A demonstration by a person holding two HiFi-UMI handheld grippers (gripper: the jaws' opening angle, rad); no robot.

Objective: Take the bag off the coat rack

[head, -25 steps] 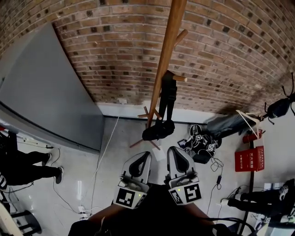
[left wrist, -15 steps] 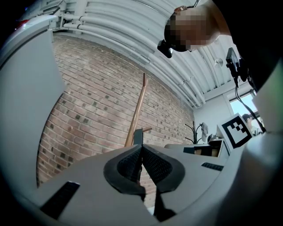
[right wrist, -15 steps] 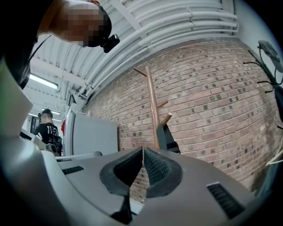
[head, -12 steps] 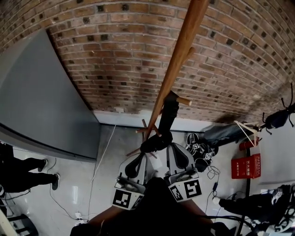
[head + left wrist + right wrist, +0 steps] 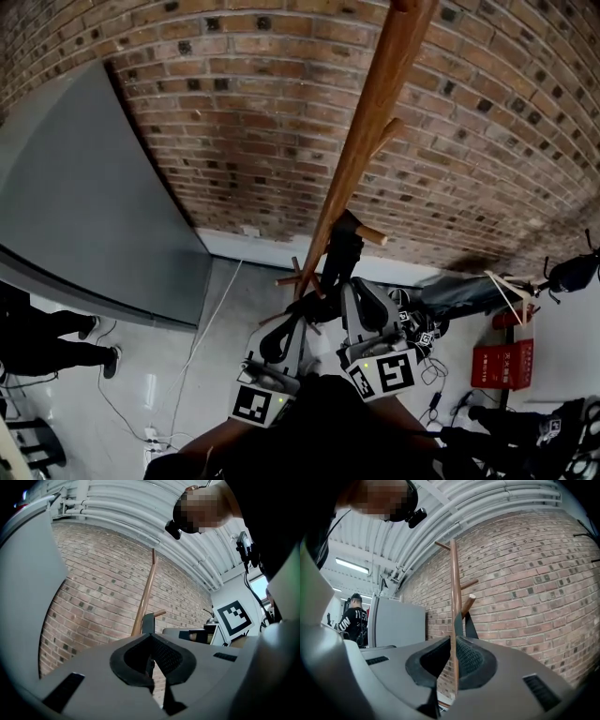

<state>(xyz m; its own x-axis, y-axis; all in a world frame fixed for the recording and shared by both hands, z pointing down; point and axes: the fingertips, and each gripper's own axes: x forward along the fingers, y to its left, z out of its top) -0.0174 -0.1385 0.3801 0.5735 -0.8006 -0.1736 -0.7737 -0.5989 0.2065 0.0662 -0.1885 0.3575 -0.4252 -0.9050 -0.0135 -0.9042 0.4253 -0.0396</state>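
Note:
A wooden coat rack pole leans up across the brick wall. The black bag's strap hangs from a short peg. The bag's body is mostly hidden behind my grippers. My left gripper is shut and empty, just below and left of the strap. My right gripper is shut and empty, close beside the strap's lower end. In the left gripper view the strap and peg stand just above the left gripper. In the right gripper view the pole and strap line up with the right gripper.
A tall grey panel stands at the left against the brick wall. A person's legs show at the far left. A white cable runs over the floor. Black gear and a red box lie at the right.
The view has closed in on the rack. Both grippers have risen toward the bag, which now sits mostly hidden behind them. Both stay shut.

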